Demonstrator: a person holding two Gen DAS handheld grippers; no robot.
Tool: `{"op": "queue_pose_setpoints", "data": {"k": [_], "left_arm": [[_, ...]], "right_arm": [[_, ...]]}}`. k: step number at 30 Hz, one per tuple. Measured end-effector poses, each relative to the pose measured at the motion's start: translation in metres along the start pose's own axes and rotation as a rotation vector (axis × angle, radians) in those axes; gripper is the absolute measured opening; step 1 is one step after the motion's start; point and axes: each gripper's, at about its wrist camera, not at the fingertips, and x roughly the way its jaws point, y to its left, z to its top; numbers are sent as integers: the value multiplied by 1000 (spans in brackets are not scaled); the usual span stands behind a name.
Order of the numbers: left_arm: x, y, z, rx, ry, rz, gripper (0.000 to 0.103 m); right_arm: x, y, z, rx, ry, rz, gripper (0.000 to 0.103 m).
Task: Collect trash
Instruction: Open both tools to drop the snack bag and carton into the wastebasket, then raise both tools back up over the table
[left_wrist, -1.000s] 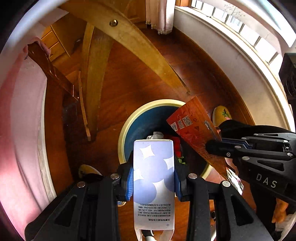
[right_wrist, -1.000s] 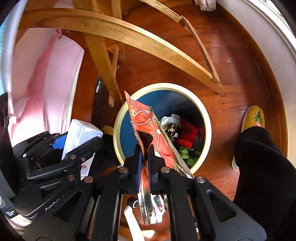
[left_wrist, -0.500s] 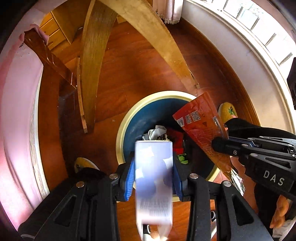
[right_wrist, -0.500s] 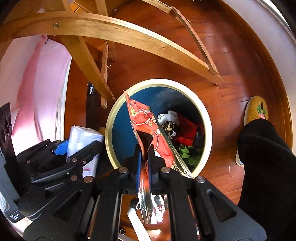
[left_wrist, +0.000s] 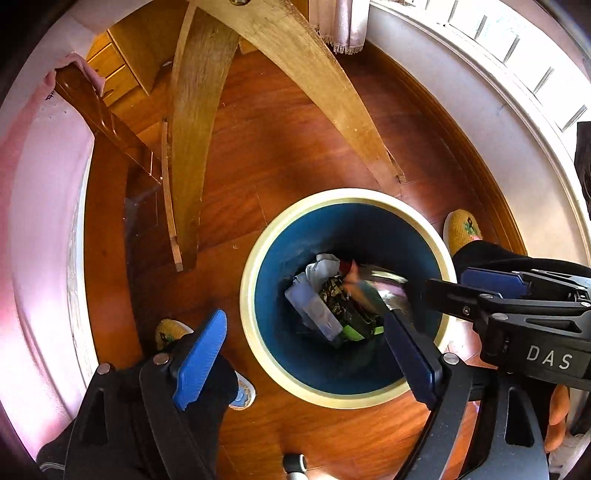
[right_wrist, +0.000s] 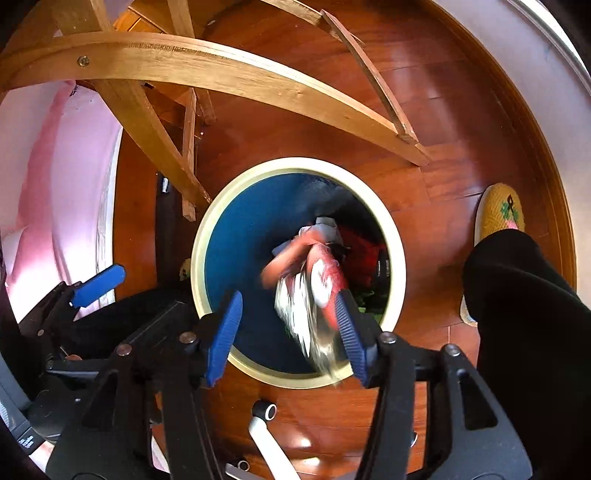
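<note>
Both grippers are being held pointing steeply down over the bin (left_wrist: 255, 280), a round blue bin with a cream rim standing on the reddish wooden floor (left_wrist: 295, 155). The left gripper (left_wrist: 306, 354) is being held wide, its jaws having just been opening, with nothing between the blue pads; the pale blue-and-white carton (left_wrist: 314, 310) is lying inside the bin, tilted, its long axis running diagonally among the other rubbish. The right gripper (right_wrist: 291, 332) is also being opened, jaws having just been parting; the red foil wrapper (right_wrist: 314, 284) is being seen as a blur between the pads and just against the right-hand one, apparently dropping, and no pinch is being kept on it. In the left view the wrapper is being seen blurred inside the bin's mouth. Its long axis is running from the gripper down toward the bin's middle, so the bin is lying directly below and ahead of both grippers, the right one nearer the rim. Wooden chair legs (right_wrist: 207, 70) are being noted just beyond the bin, a pink bedspread (right_wrist: 48, 184) at the left, a yellow slipper (right_wrist: 502, 210) and a dark trouser leg (right_wrist: 517, 314) at the right.
</note>
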Motion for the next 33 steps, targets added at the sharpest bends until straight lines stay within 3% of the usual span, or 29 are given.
{"op": "queue_pose_setpoints", "data": {"k": [33], "left_arm": [[-23, 0, -7, 5, -32, 5, 90]], "right_arm": [[-22, 14, -4, -91, -74, -45, 55]]}}
